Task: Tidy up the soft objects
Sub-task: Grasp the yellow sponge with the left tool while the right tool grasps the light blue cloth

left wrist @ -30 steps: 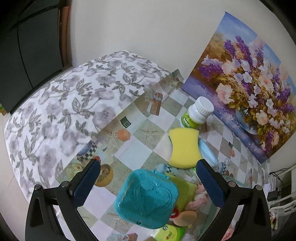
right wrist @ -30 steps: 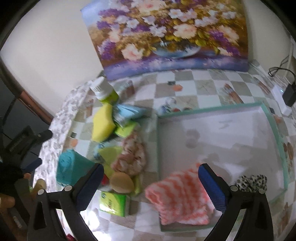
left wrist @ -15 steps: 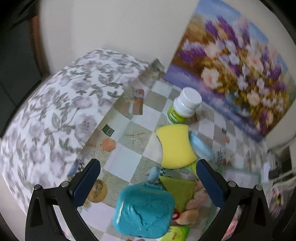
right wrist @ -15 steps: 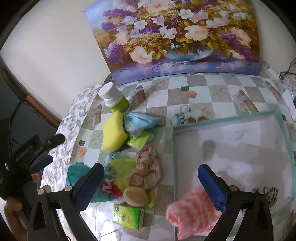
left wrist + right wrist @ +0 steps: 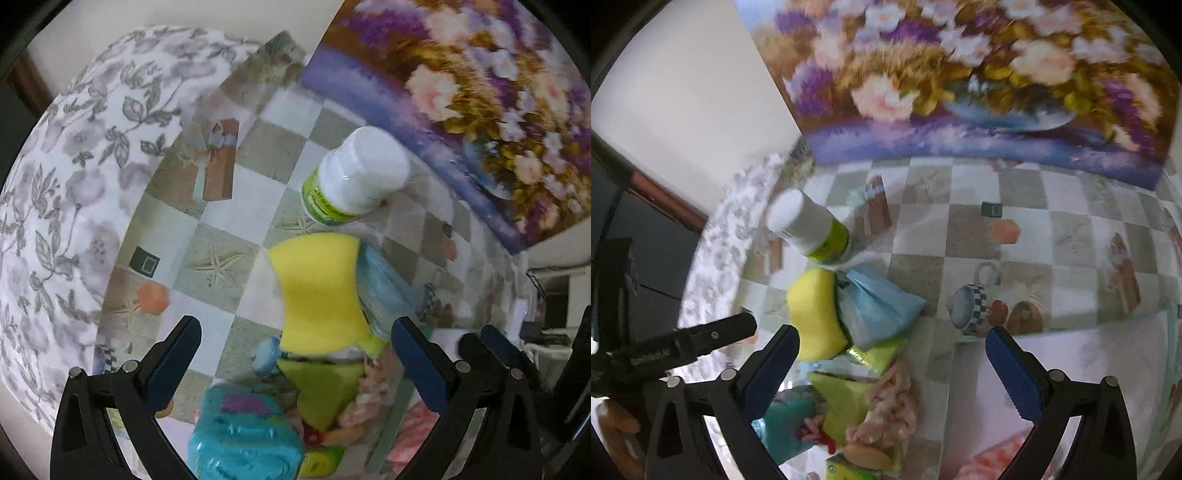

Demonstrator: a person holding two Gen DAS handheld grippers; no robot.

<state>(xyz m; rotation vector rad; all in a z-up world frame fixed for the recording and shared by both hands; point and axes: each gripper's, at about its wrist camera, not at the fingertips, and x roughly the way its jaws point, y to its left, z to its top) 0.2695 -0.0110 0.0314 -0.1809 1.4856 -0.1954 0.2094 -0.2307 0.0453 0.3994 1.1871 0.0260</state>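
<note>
A pile of soft things lies on the checked tablecloth: a yellow sponge [image 5: 321,291] [image 5: 812,310], a light blue pouch [image 5: 384,291] [image 5: 879,310], a green cloth [image 5: 321,387] [image 5: 846,398] and a pink crumpled cloth [image 5: 894,410]. My left gripper [image 5: 295,332] is open, hovering just short of the sponge. Open too, my right gripper [image 5: 892,343] hangs over the pouch and pink cloth. The white tray [image 5: 982,398] at the right holds an orange-and-white cloth [image 5: 993,465].
A white-capped bottle [image 5: 354,173] [image 5: 809,229] stands behind the sponge. A teal plastic box [image 5: 243,439] [image 5: 790,424] and a green tissue pack [image 5: 849,469] sit at the near side. A flower painting [image 5: 960,92] leans on the wall. The floral cloth [image 5: 74,184] covers the table's left end.
Both grippers have moved closer to the pile. The right one swung left from over the tray to the pouch and pink cloth. Both stay open.
</note>
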